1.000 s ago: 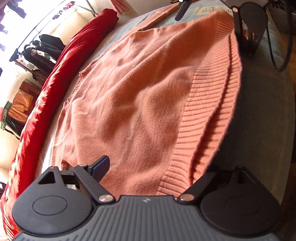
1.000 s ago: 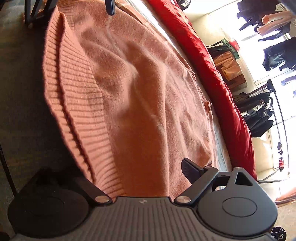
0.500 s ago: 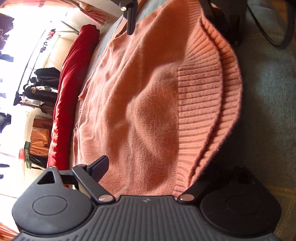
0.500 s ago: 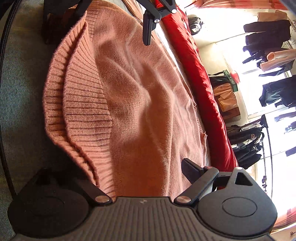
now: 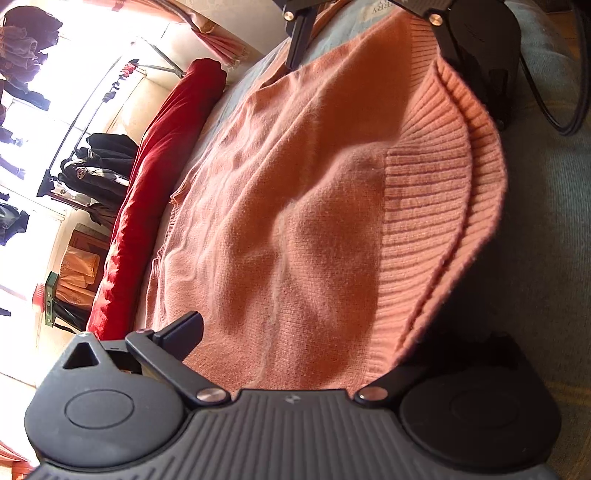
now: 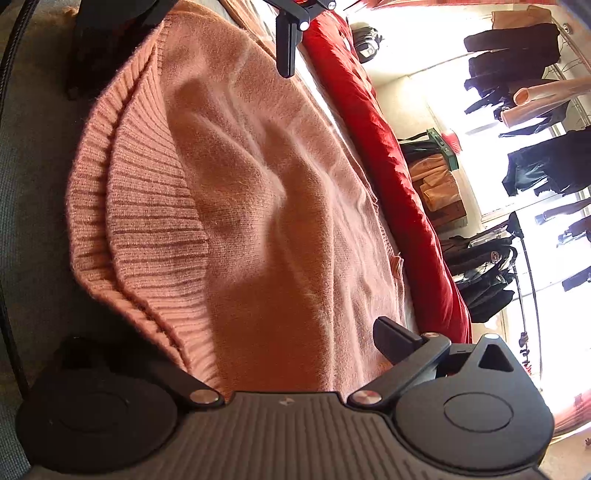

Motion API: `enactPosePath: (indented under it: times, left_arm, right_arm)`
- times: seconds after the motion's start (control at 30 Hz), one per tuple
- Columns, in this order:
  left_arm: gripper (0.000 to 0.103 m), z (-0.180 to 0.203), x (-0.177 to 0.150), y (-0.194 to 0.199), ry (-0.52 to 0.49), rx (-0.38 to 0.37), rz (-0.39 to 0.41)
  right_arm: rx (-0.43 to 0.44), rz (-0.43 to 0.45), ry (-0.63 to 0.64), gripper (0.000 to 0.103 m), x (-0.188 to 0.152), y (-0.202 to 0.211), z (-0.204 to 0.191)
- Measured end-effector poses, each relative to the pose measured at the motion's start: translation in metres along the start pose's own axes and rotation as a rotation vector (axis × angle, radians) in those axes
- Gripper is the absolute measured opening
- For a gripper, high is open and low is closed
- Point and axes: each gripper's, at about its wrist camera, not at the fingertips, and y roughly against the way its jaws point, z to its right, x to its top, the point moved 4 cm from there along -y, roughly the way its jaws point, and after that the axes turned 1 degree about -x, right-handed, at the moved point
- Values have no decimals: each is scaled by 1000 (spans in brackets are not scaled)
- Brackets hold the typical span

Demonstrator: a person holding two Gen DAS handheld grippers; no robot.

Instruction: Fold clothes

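Observation:
A salmon-pink knit sweater (image 5: 295,192) lies spread on a grey-green bed cover, its ribbed hem (image 5: 443,206) bulging up. My left gripper (image 5: 295,354) has the hem corner between its fingers; the left finger (image 5: 181,332) shows above the cloth, the right one is under it. My right gripper (image 6: 291,350) holds the other hem corner (image 6: 147,229) the same way, one finger (image 6: 395,338) showing. Each gripper appears at the top of the other's view, the right one in the left wrist view (image 5: 369,33) and the left one in the right wrist view (image 6: 207,44). How tightly the jaws clamp is hidden by cloth.
A red blanket roll (image 5: 147,192) lies along the far side of the sweater; it also shows in the right wrist view (image 6: 388,147). Dark clothes hang on a rack (image 6: 517,74) beyond it. A black cable (image 5: 554,110) lies on the bed cover (image 5: 546,221).
Both grippers have moved closer together with the hem corners, so the ribbed hem now bows up between them. Each gripper looms larger in the other's view.

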Motion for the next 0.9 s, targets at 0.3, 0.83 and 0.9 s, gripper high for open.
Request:
enactPosePath:
  times: [0.3,0.83,0.9]
  left_arm:
    - [31,32,3,13,-77,-37,-19]
    - [5,25,1,7,-19,-173,-19]
    - [5,17,2,9,25,-205,-31]
  right_arm:
    - [4,-23,23,77,3,11,-14]
    - [259,-82,-42,12,8,9,-12]
    - [301,-92,-33,11,10,8,-5]
